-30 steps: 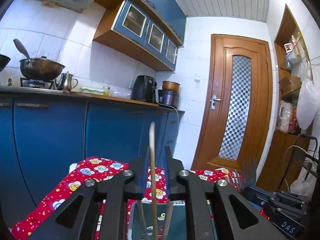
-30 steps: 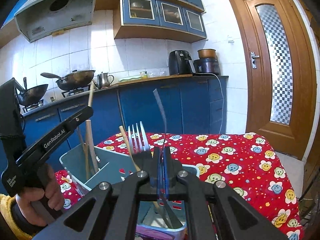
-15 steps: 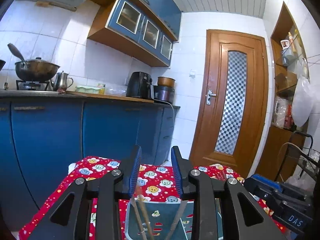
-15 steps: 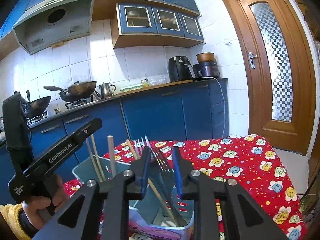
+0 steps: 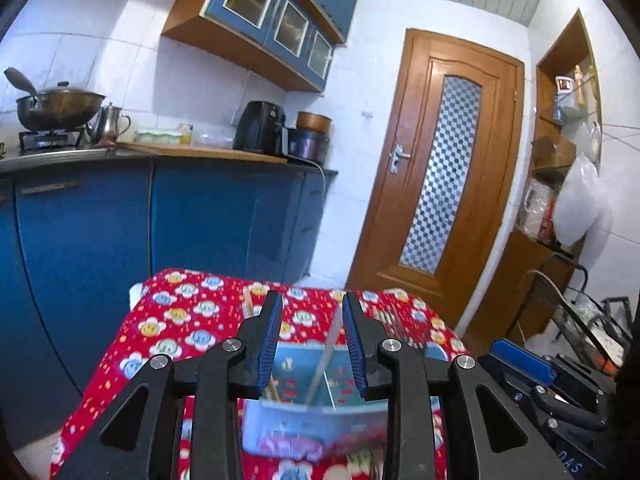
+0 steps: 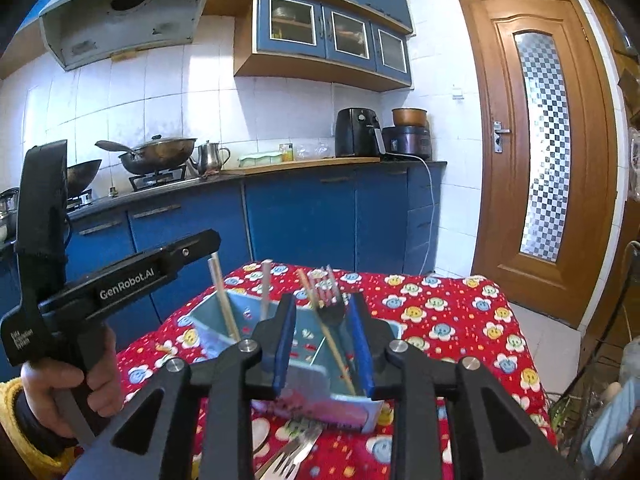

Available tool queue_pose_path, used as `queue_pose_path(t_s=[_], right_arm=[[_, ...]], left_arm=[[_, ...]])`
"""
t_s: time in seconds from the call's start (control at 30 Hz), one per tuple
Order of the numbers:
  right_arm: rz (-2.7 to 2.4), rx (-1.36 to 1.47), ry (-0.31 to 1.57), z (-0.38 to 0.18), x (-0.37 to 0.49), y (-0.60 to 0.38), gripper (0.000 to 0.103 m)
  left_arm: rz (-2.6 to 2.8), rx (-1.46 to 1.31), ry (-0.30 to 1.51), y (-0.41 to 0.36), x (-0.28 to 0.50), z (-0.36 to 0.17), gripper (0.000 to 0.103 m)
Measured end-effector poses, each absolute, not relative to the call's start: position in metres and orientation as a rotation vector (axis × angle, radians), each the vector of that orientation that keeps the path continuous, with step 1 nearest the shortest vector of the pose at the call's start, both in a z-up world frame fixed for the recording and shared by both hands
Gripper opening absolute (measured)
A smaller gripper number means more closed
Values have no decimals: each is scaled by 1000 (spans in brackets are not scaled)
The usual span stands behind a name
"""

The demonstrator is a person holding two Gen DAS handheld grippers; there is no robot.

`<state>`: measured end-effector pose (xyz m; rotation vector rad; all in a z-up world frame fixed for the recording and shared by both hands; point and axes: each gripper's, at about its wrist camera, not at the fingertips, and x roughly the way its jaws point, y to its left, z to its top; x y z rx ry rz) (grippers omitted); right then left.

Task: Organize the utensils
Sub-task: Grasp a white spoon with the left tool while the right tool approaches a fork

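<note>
A light blue utensil holder (image 6: 316, 364) stands on the red flower-print tablecloth (image 6: 440, 320). In it stand chopsticks (image 6: 224, 304) and a fork (image 6: 330, 300), tines up. My right gripper (image 6: 323, 344) is open and empty just above the holder's near side. My left gripper (image 5: 312, 344) is open and empty above the same holder (image 5: 312, 420), where a chopstick (image 5: 326, 360) leans between its fingers without touching. The left gripper's body (image 6: 120, 284) shows at the left in the right wrist view. Another fork (image 6: 294, 452) lies on the cloth below the holder.
Blue kitchen cabinets (image 6: 312, 220) and a counter with woks, a kettle and an air fryer (image 6: 356, 132) run behind the table. A wooden door (image 6: 540, 152) stands to the right. A wire rack (image 6: 600, 400) is at the right edge.
Both grippers were shut, the left on a chopstick and the right on a utensil handle; both opened, the pieces dropped into the holder, and both grippers rose slightly.
</note>
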<state>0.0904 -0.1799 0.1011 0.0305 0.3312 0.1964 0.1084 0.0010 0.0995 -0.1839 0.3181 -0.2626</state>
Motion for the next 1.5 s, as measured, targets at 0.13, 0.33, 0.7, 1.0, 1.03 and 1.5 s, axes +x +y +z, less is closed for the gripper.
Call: queue_pose_path(t_s=[0.13, 0.33, 0.7, 1.0, 1.03, 1.5], right_arm=[[199, 50, 347, 99, 75, -178, 31], [226, 98, 368, 94, 55, -179, 33], [220, 158, 400, 80, 23, -189, 34], [176, 200, 459, 59, 13, -204, 36], [173, 211, 465, 56, 13, -207, 36], [160, 279, 500, 35, 9, -234, 39]], left_arm=[[-263, -142, 358, 2, 89, 101, 32], [-278, -123, 440, 4, 70, 92, 32], [-300, -59, 566, -3, 56, 59, 32], [-347, 1, 730, -22, 65, 26, 32], [-351, 17, 748, -25, 66, 23, 32], [-399, 21, 983, -45, 95, -14, 11]])
